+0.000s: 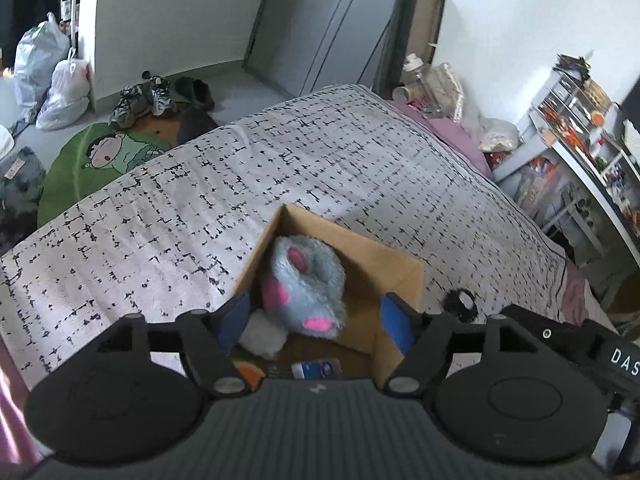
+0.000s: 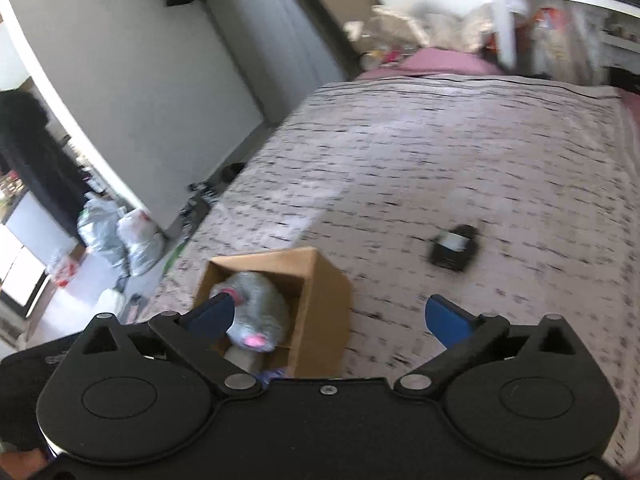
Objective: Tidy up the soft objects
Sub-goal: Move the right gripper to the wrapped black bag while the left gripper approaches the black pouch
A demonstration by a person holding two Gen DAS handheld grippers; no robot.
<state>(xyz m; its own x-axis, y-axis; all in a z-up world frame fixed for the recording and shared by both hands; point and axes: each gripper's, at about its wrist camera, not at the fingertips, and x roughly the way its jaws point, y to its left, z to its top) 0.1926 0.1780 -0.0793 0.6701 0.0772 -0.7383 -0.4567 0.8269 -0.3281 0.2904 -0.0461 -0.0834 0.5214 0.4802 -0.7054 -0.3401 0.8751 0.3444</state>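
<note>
- Left gripper (image 1: 314,322): jaws spread wide, holding nothing, above the cardboard box (image 1: 394,276).
- Grey plush toy (image 1: 306,286): inside the box, between and just ahead of the left fingers.
- Right gripper (image 2: 334,318): jaws wide apart, empty; black object (image 2: 454,248) ahead on the bedspread (image 2: 440,152).

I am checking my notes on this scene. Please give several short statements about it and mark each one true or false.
1. The grey plush toy lies inside the cardboard box. True.
2. The left gripper is shut on the plush toy. False: its jaws stand open, holding nothing.
3. A small black object lies on the bedspread, apart from the box. True.
4. The right gripper holds the black object. False: it is open and empty.
5. The box stands on the floor. False: it stands on the bed.
</note>
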